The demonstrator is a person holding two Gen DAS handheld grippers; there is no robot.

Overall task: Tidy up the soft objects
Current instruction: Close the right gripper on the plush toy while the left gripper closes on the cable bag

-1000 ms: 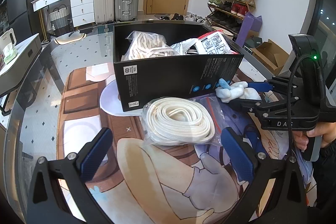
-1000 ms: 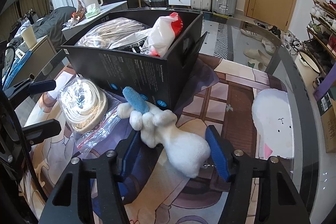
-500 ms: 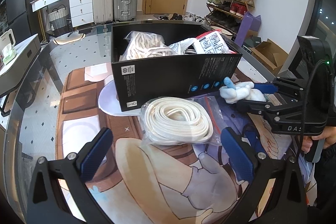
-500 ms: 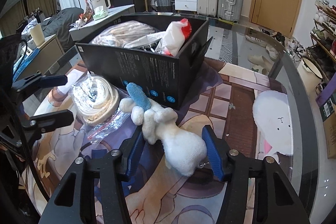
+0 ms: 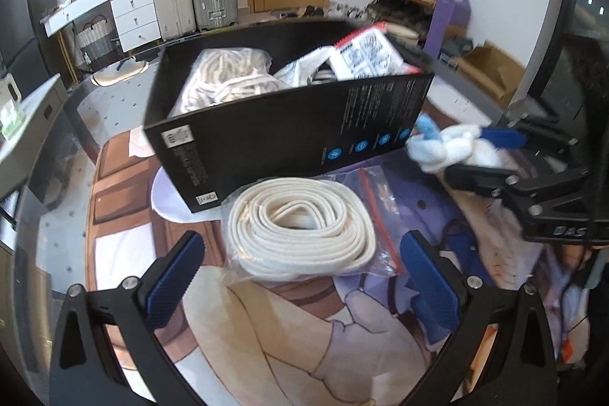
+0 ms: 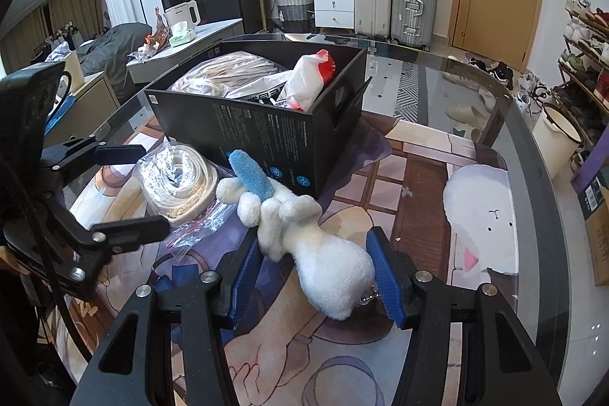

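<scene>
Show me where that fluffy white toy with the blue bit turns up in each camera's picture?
Left wrist view: plush toy at the right edge, in the right claw.
Right wrist view: plush toy low in the centre, between that claw's pads.
Shared landmark: the black box just behind it.

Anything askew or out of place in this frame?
Mostly tidy. The red-and-white packet sticks up above the black box rim instead of lying inside. The bagged white strap coil sits outside on the mat.

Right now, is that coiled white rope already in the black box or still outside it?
Outside. The bagged white rope lies on the printed mat in front of the black box, between the open left gripper's fingers.
</scene>
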